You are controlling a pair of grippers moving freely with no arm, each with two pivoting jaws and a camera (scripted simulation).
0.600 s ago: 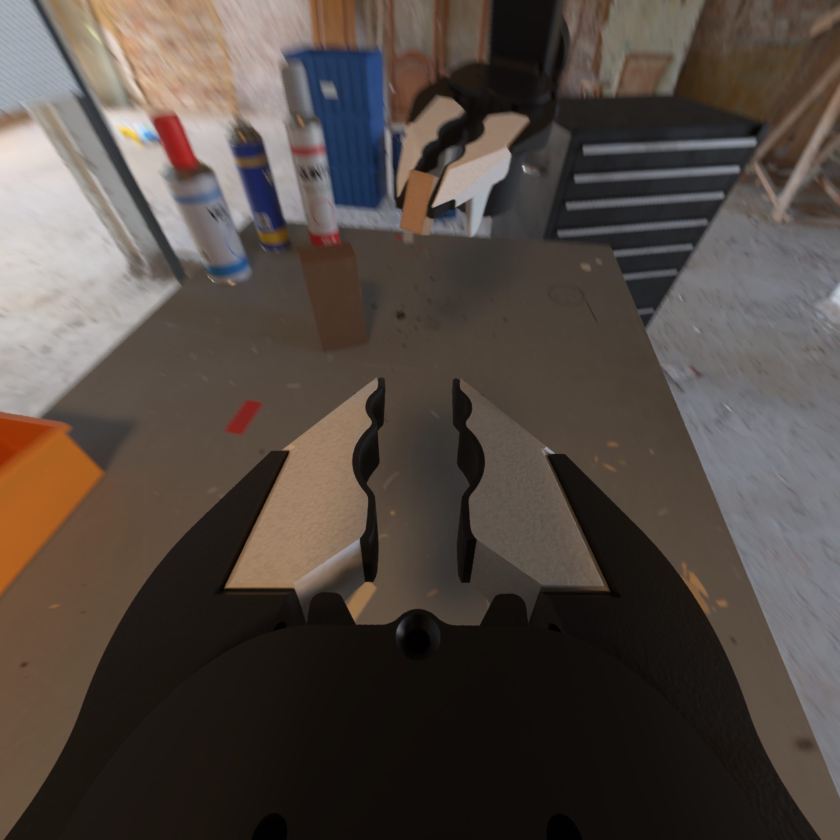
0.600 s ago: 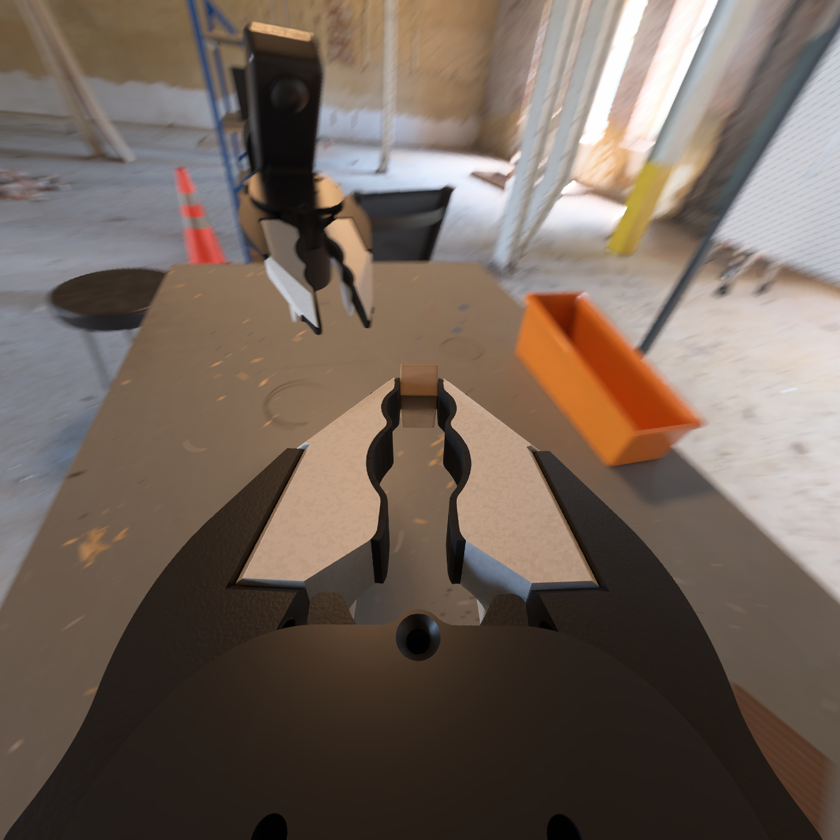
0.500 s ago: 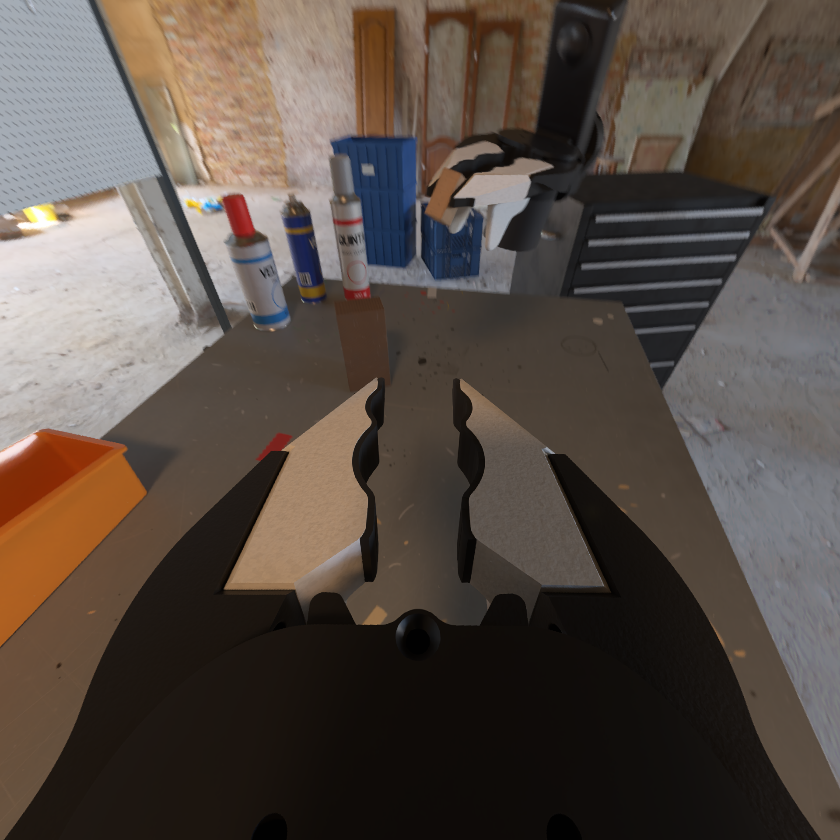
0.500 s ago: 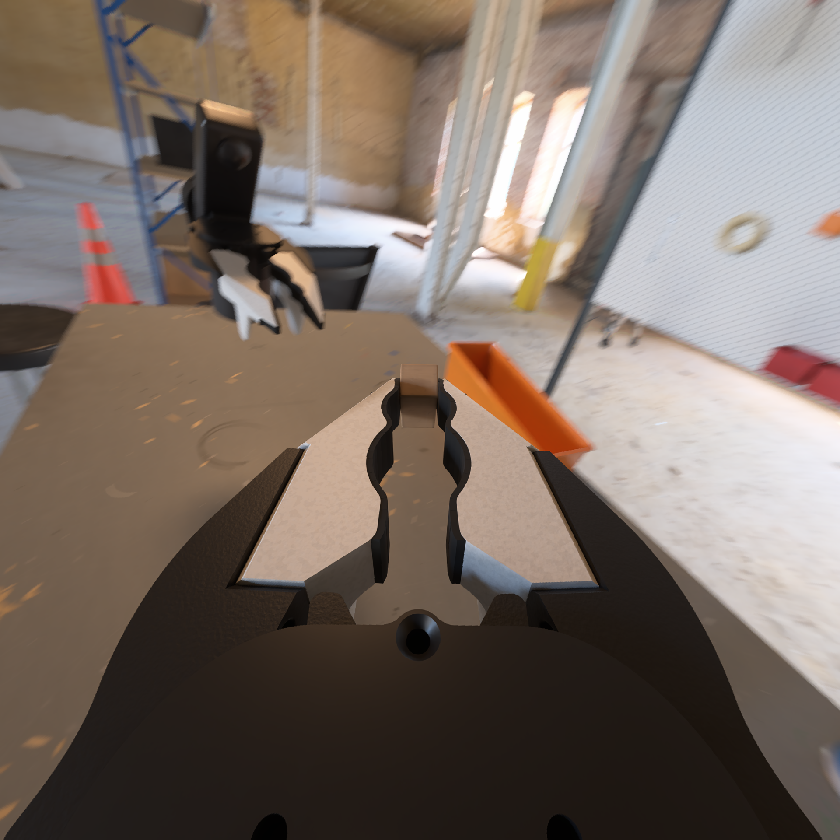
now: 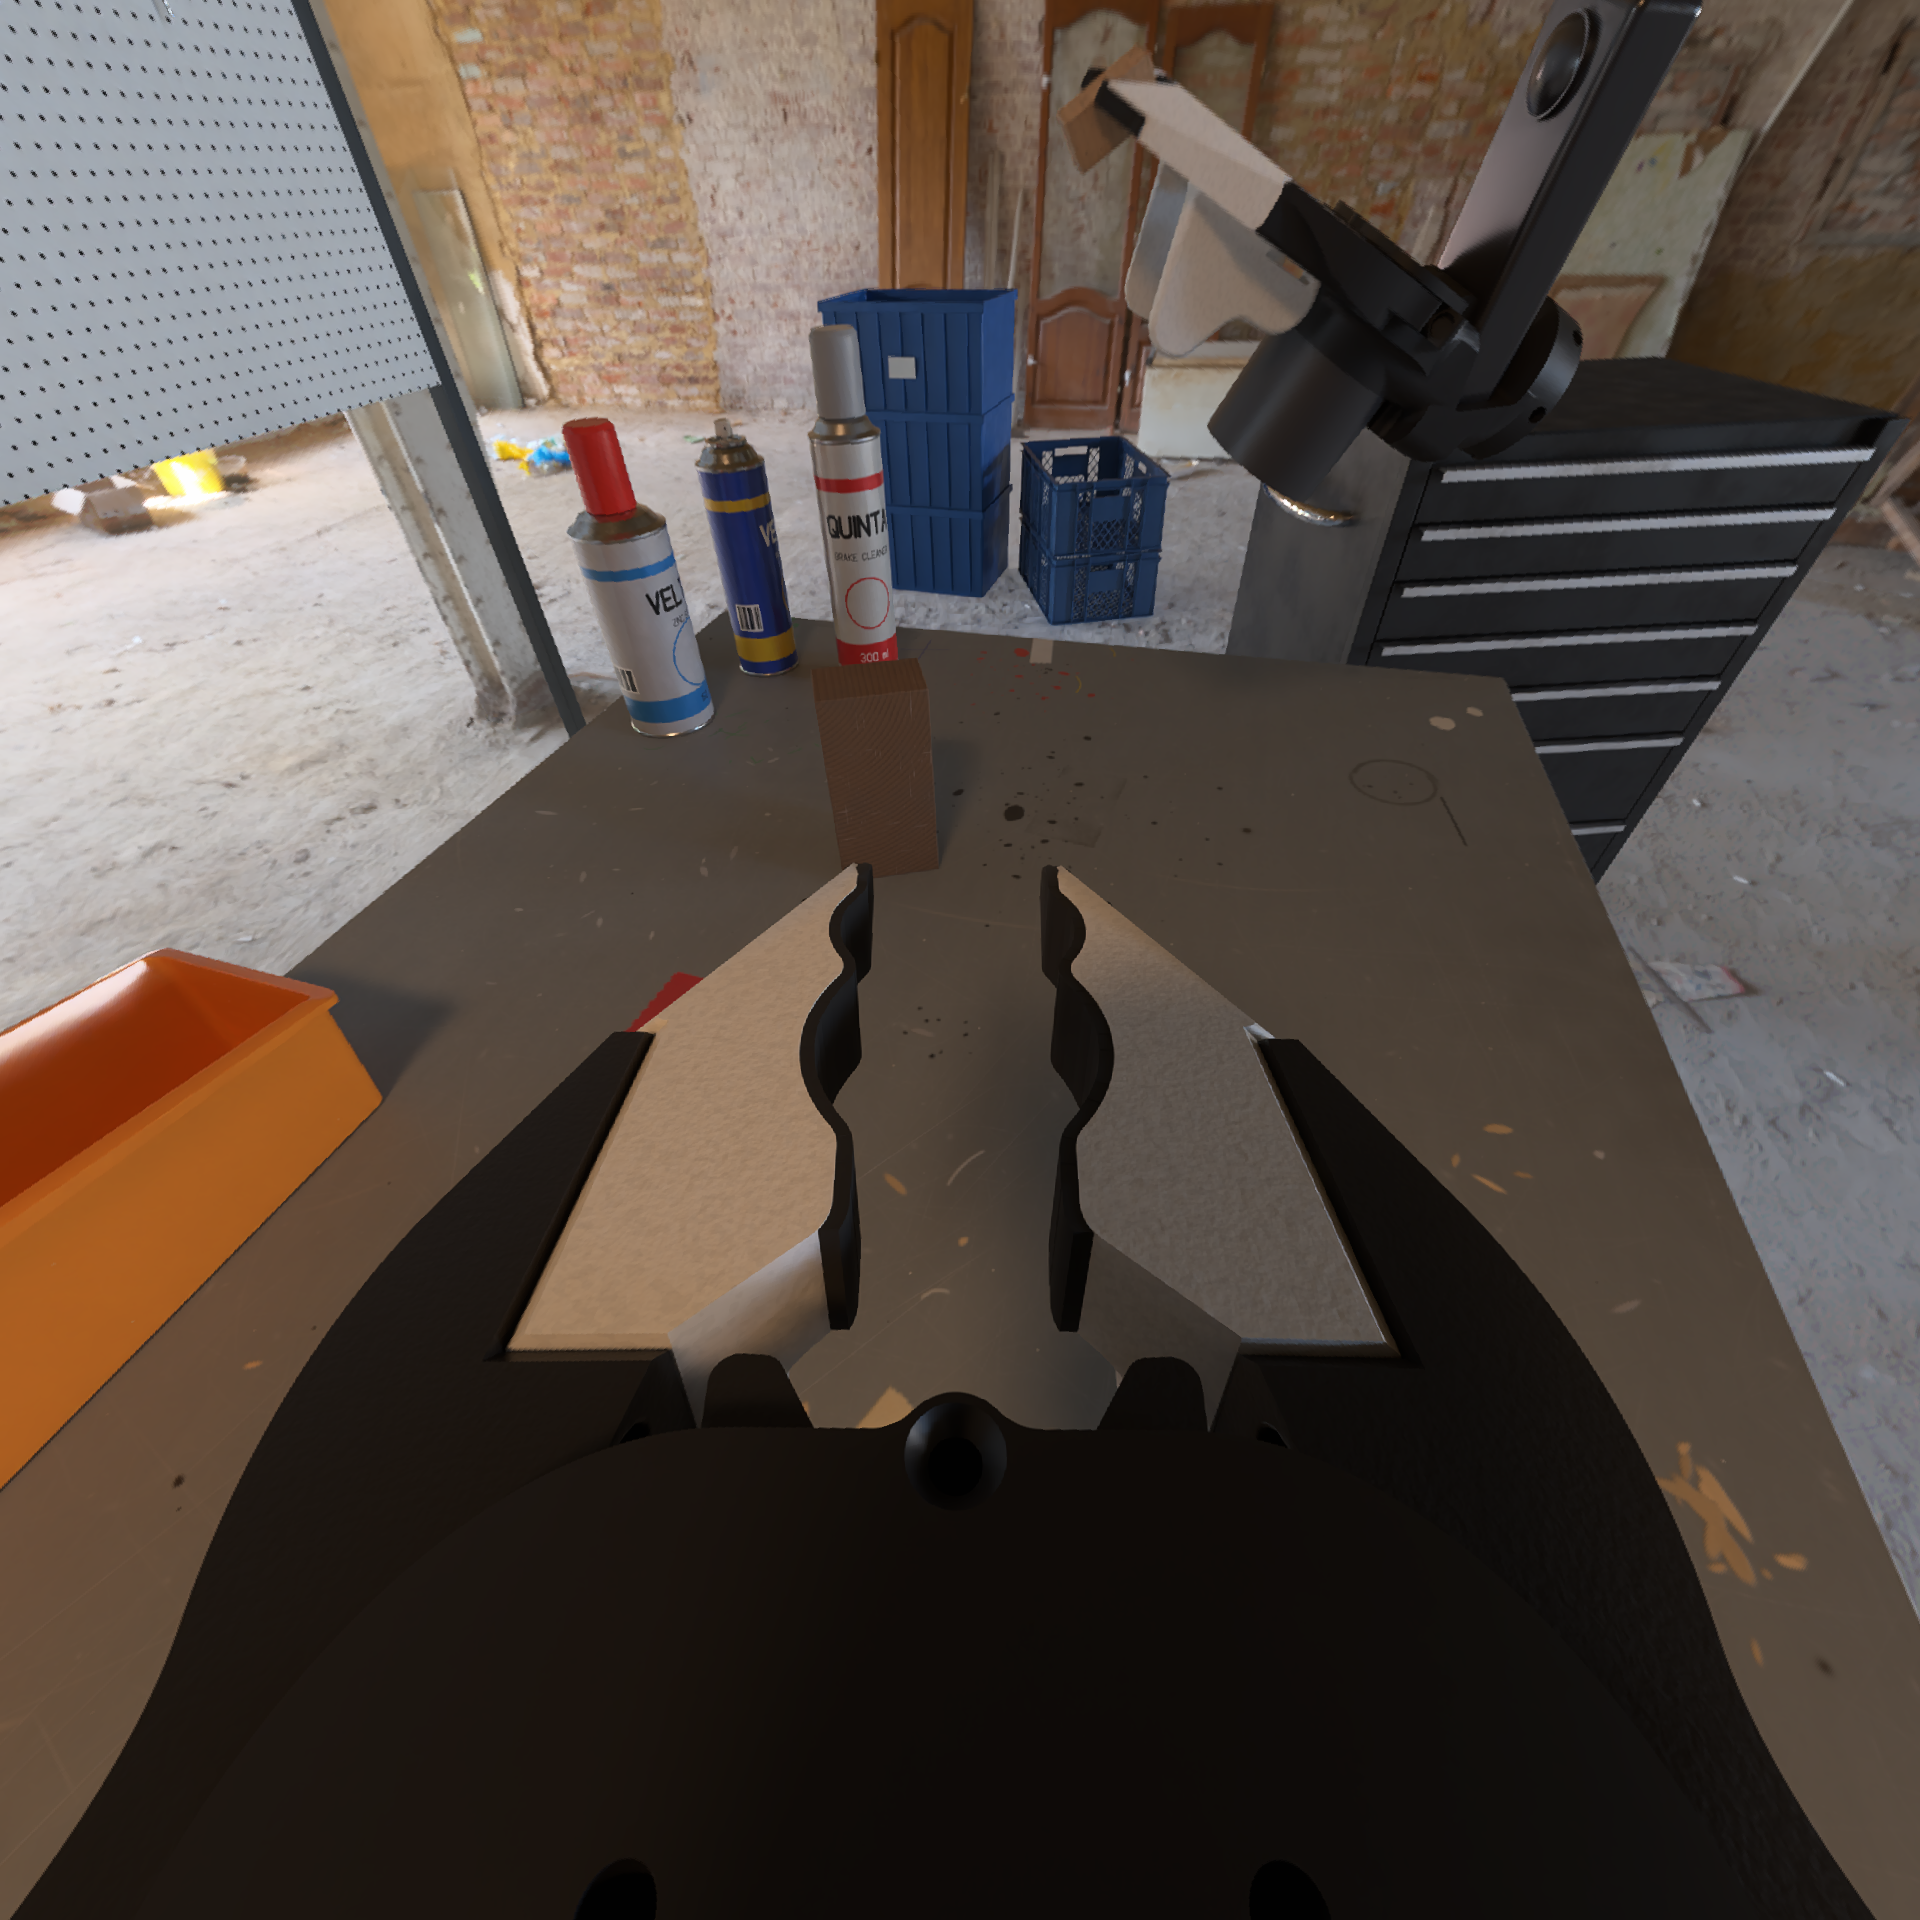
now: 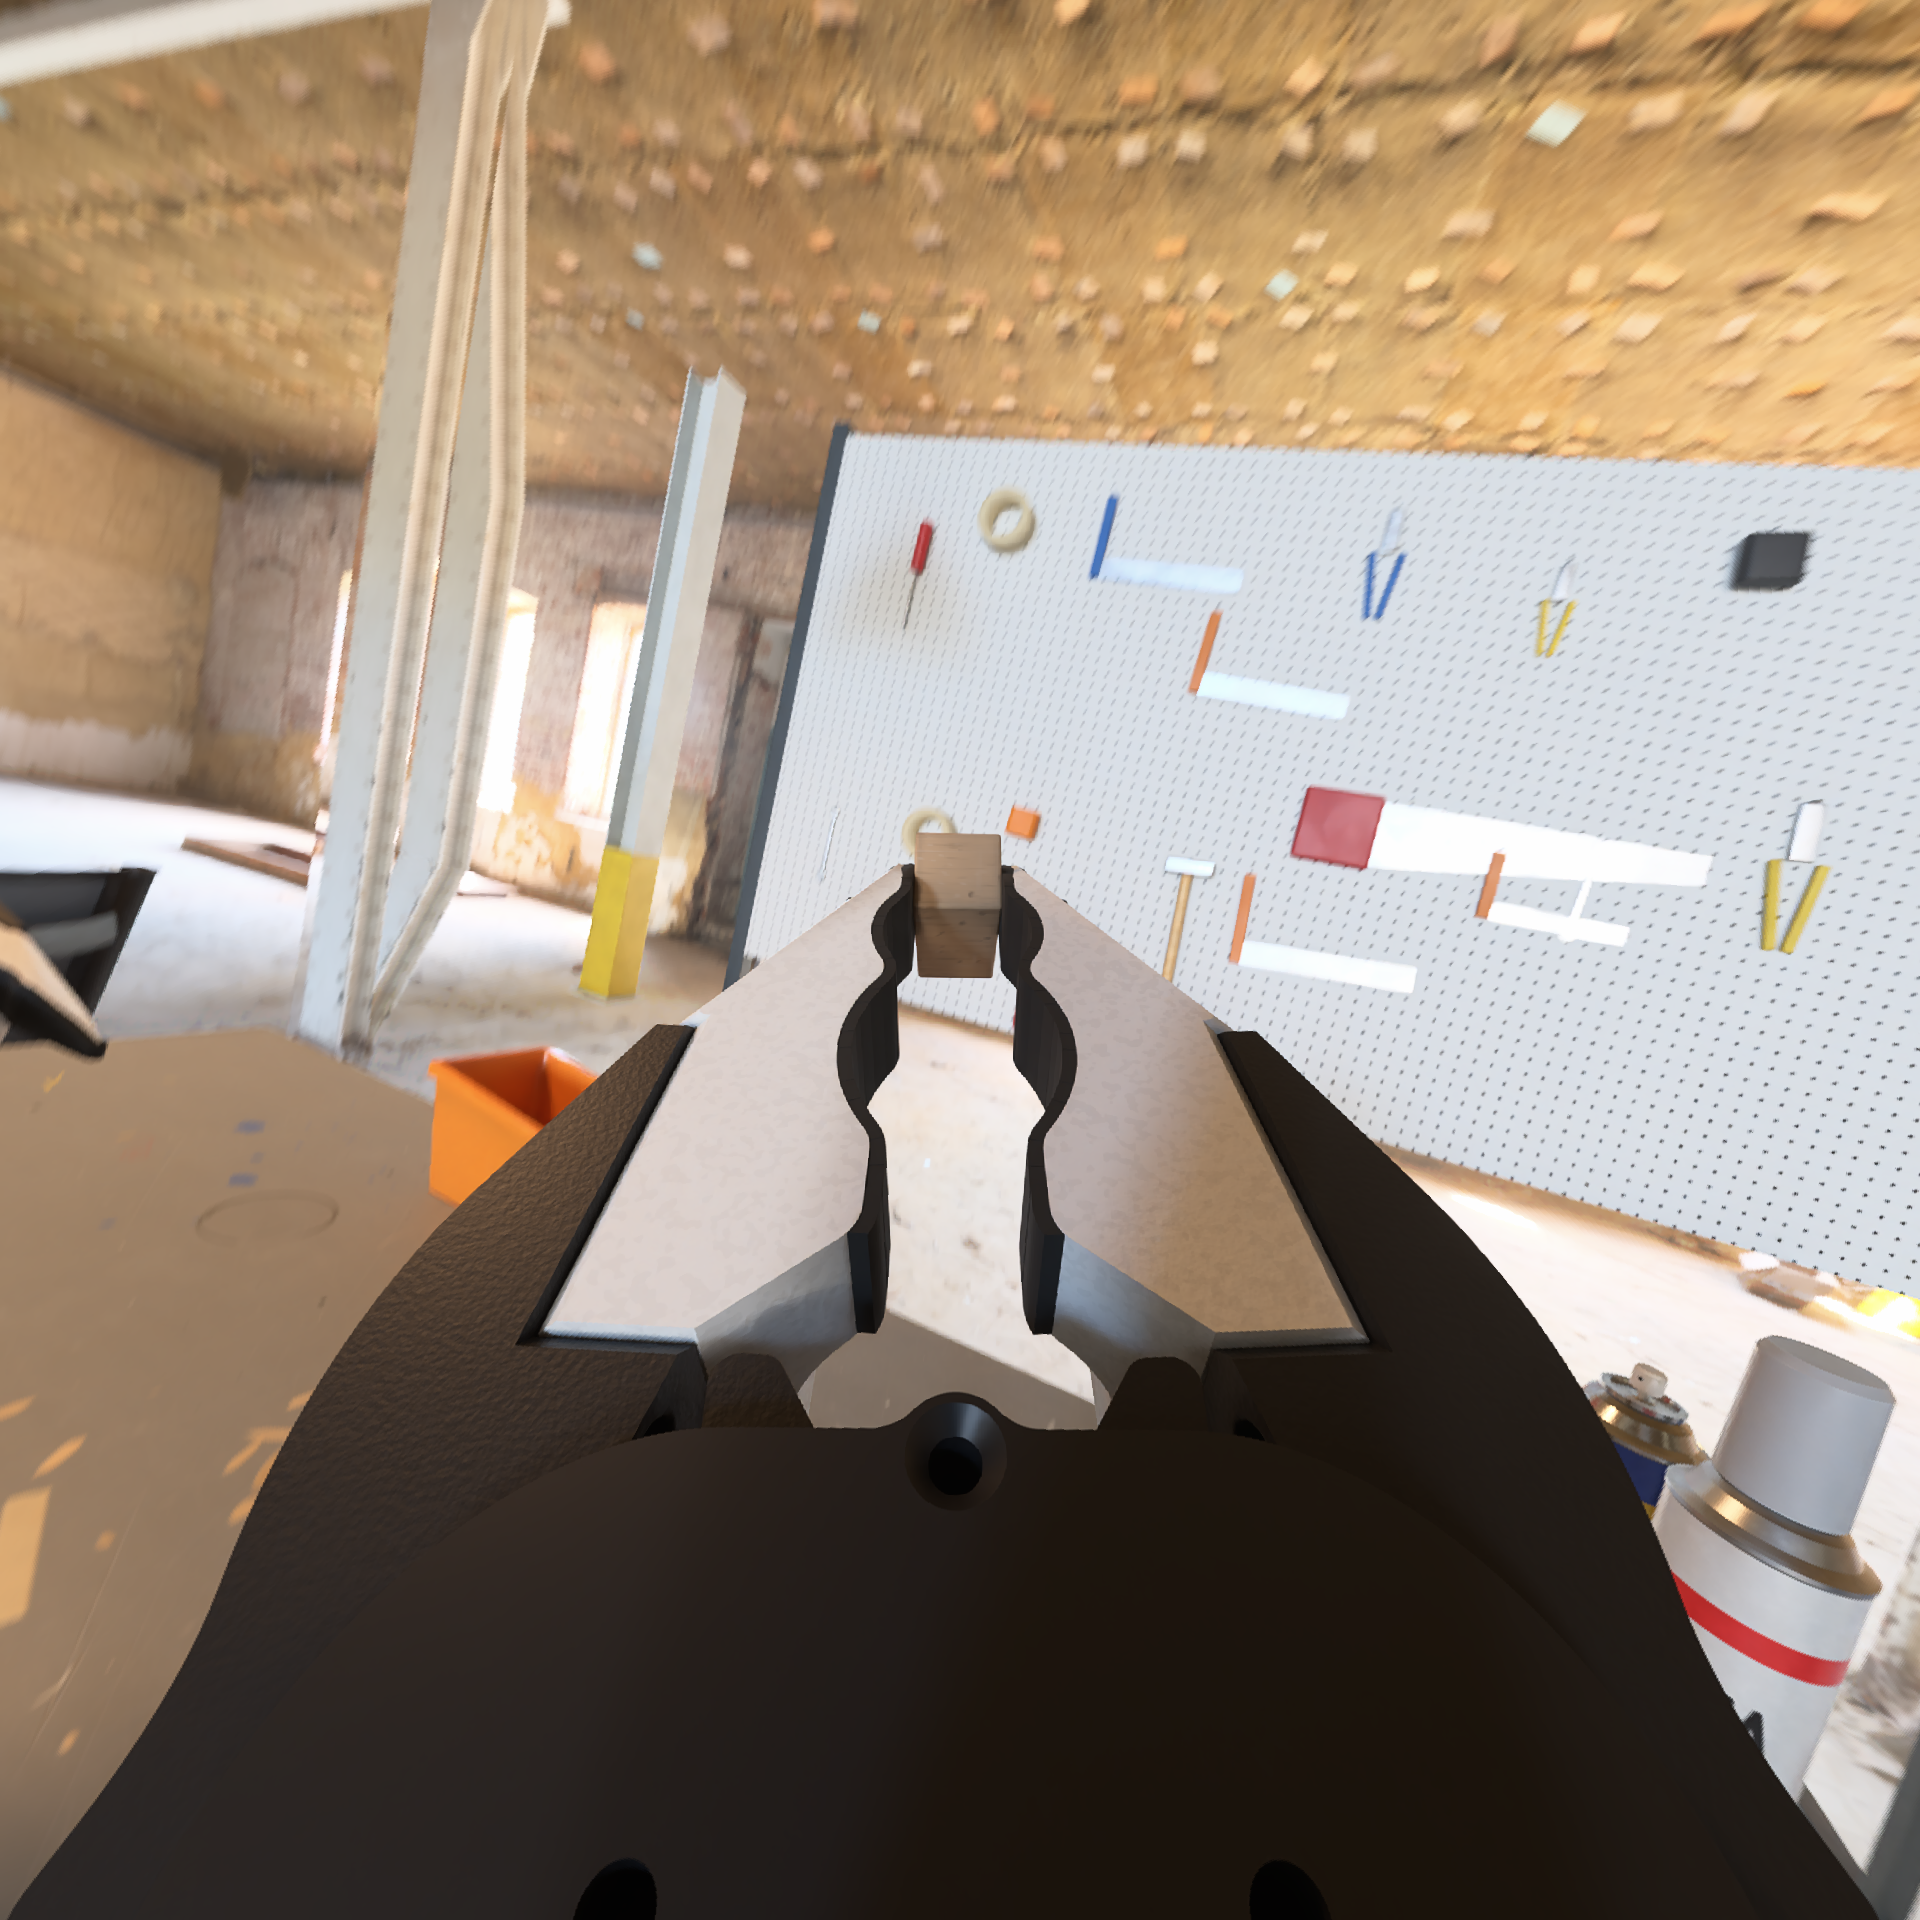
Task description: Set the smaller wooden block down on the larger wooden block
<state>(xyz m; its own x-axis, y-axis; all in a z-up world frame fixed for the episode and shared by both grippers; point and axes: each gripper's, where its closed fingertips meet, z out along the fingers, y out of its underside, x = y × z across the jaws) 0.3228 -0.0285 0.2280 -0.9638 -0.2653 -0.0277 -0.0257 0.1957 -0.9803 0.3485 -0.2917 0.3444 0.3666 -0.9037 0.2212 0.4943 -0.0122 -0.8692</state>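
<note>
The larger wooden block (image 5: pixel 876 764), dark brown and upright, stands on the grey table (image 5: pixel 1247 935) just beyond my left gripper's fingertips. My left gripper (image 5: pixel 954 883) is open and empty, low over the table. My right gripper (image 6: pixel 957 883) is shut on the smaller, pale wooden block (image 6: pixel 957 904), pinched between its fingertips. In the left wrist view the right gripper (image 5: pixel 1117 99) is high above the table's far right, tilted upward, with the smaller block (image 5: pixel 1089 109) at its tips. The larger block is not in the right wrist view.
Three spray cans (image 5: pixel 727 561) stand at the table's far edge behind the larger block; two also show in the right wrist view (image 6: pixel 1766 1538). An orange bin (image 5: pixel 135 1101) sits at the table's left edge. A pegboard (image 6: pixel 1351 779) with tools and a black drawer cabinet (image 5: pixel 1621 613) flank the table.
My right gripper has risen and tilted upward with the smaller block, swinging its view from the table to the pegboard. My left gripper has drawn back and tilted up a little; it stays open.
</note>
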